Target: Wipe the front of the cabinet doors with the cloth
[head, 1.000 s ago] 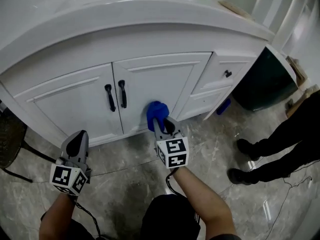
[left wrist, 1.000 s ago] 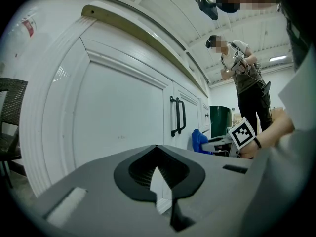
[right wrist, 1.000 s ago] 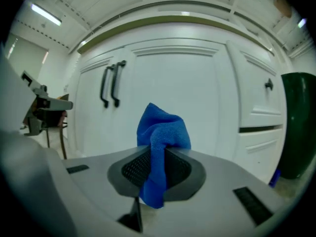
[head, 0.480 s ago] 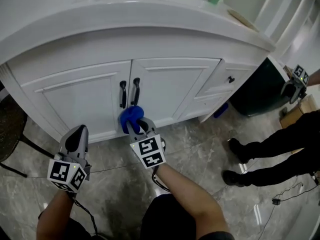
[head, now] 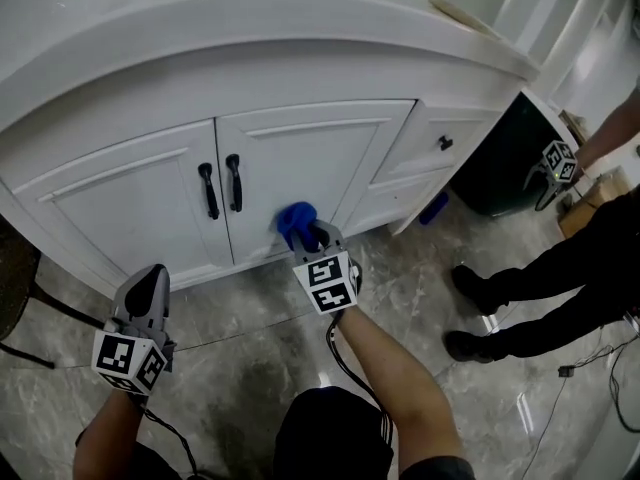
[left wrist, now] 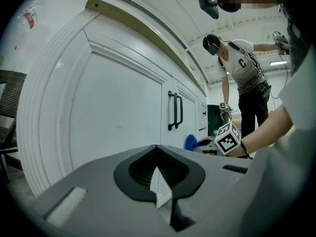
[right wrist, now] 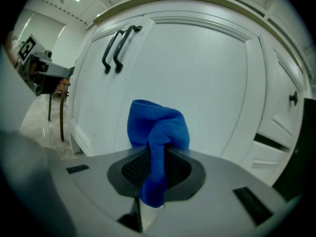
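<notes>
The white cabinet has two doors, the left door and the right door, with a pair of black handles where they meet. My right gripper is shut on a bunched blue cloth and presses it against the lower part of the right door. In the right gripper view the cloth stands up out of the right gripper, with the door panel just behind it. My left gripper hangs low in front of the left door, away from it. Its own view shows the left gripper shut on nothing.
A black chair stands at the far left. A dark bin sits right of the cabinet, with a small blue object by its base. A person in black trousers stands on the marble floor at right. A drawer knob is right of the doors.
My right gripper has swept the cloth rightward along the lower door, from just under the handles to the right door's lower middle. The left gripper has barely moved.
</notes>
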